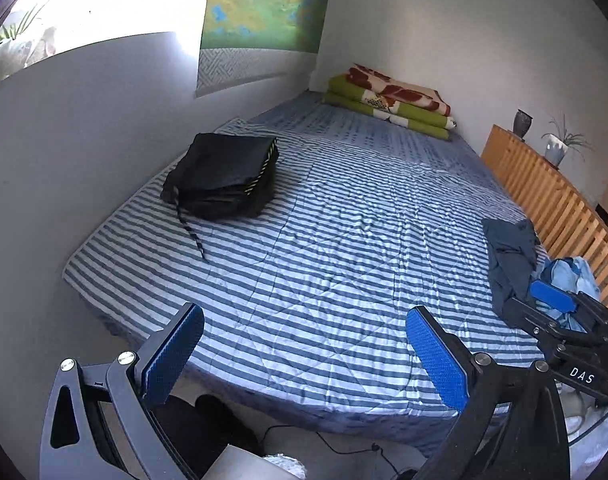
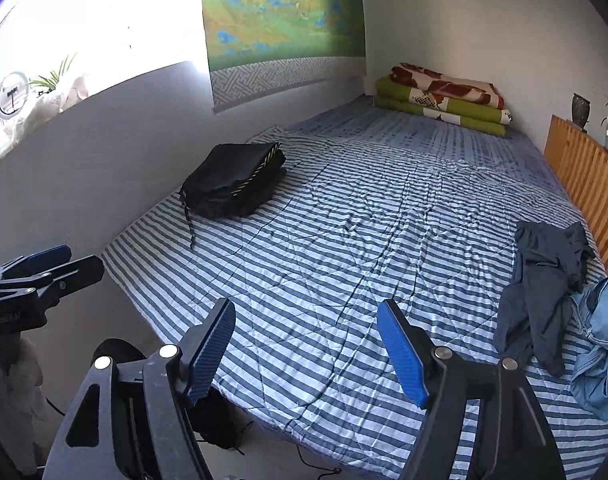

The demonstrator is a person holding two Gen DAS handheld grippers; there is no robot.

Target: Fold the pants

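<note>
A stack of folded black pants (image 1: pixel 224 176) (image 2: pixel 236 180) with a striped drawstring lies on the striped bed (image 1: pixel 343 220) (image 2: pixel 363 220) near the left wall. Crumpled dark grey-blue pants (image 1: pixel 507 256) (image 2: pixel 543 280) lie at the bed's right side, with light blue jeans (image 1: pixel 571 276) (image 2: pixel 599 344) bunched beside them. My left gripper (image 1: pixel 304 344) (image 2: pixel 84 258) hovers open over the bed's near edge with nothing between its blue pads. My right gripper (image 2: pixel 307 344) (image 1: pixel 523 296) is open and empty too, just left of the dark pants.
Folded green and red blankets (image 1: pixel 391 100) (image 2: pixel 443 100) sit at the bed's far end. A slatted wooden board (image 1: pixel 543 188) (image 2: pixel 583 172) runs along the right side, with a vase (image 1: pixel 521 122) and a potted plant (image 1: pixel 559 148) behind it. A cable (image 1: pixel 343 446) lies on the floor.
</note>
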